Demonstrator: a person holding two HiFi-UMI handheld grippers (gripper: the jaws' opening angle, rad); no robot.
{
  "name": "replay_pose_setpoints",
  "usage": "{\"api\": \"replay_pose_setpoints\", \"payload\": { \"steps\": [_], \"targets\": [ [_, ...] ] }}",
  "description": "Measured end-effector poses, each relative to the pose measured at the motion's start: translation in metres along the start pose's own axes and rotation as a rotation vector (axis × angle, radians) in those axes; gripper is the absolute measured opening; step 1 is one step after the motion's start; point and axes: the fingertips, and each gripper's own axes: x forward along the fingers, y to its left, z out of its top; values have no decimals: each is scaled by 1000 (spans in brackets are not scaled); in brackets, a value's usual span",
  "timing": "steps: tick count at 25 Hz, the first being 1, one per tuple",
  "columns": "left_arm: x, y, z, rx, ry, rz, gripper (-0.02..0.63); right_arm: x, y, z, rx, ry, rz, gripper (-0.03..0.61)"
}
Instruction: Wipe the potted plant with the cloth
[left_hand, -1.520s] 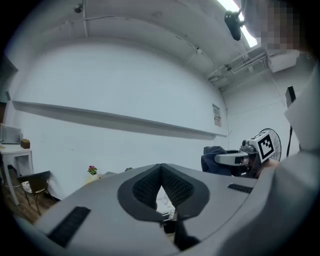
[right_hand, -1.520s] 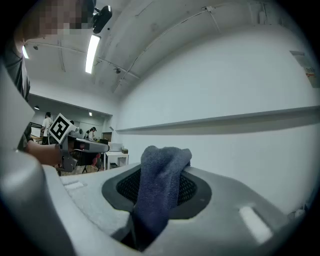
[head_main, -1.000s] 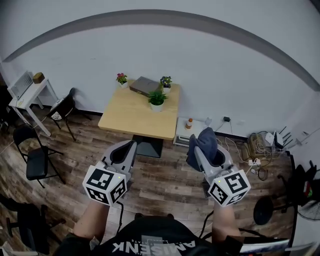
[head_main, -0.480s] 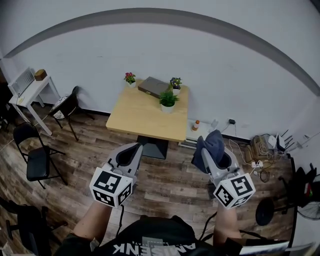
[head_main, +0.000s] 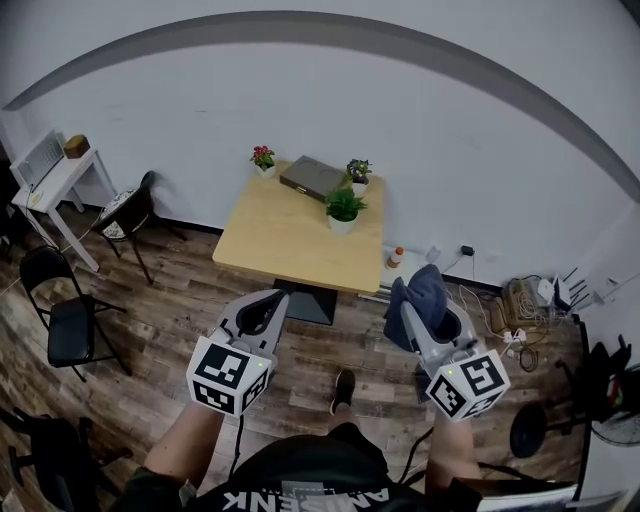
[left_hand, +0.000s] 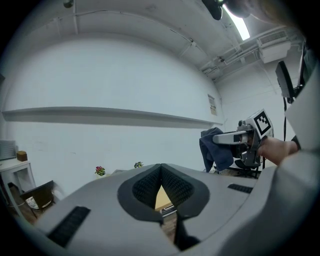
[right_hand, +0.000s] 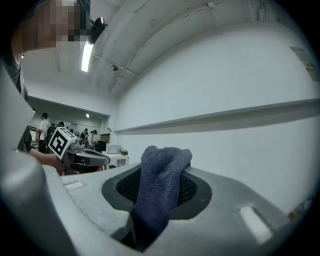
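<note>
A green potted plant (head_main: 343, 209) in a white pot stands on the wooden table (head_main: 290, 237) near its right edge, far ahead of both grippers. My right gripper (head_main: 413, 298) is shut on a dark blue cloth (head_main: 422, 295), which drapes out of the jaws (right_hand: 161, 187). The left gripper (head_main: 271, 301) is shut with nothing between its jaws, its tip (left_hand: 160, 170) aimed at the table. Both are held over the wood floor, short of the table. The cloth (left_hand: 214, 150) also shows in the left gripper view.
Two smaller flower pots (head_main: 263, 159) (head_main: 359, 172) and a grey flat box (head_main: 314, 176) sit at the table's back by the white wall. Black chairs (head_main: 65, 318) and a white side table (head_main: 50, 180) stand left. Cables and boxes (head_main: 520, 300) lie right. A shoe (head_main: 343, 390) shows below.
Both grippers have moved forward toward the table, which now sits nearer and a bit lower in the head view. A shoe has stepped into view. The cloth stays clamped.
</note>
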Motion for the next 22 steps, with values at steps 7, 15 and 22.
{"api": "replay_pose_setpoints", "payload": {
  "steps": [7, 15, 22],
  "targets": [
    [65, 29, -1, 60, 66, 41, 2, 58, -54, 3, 16, -22, 47, 127],
    [174, 53, 7, 103, 128, 44, 2, 127, -145, 8, 43, -16, 103, 127],
    [256, 62, 0, 130, 200, 45, 2, 168, -216, -3, 76, 6, 139, 127]
  ]
}}
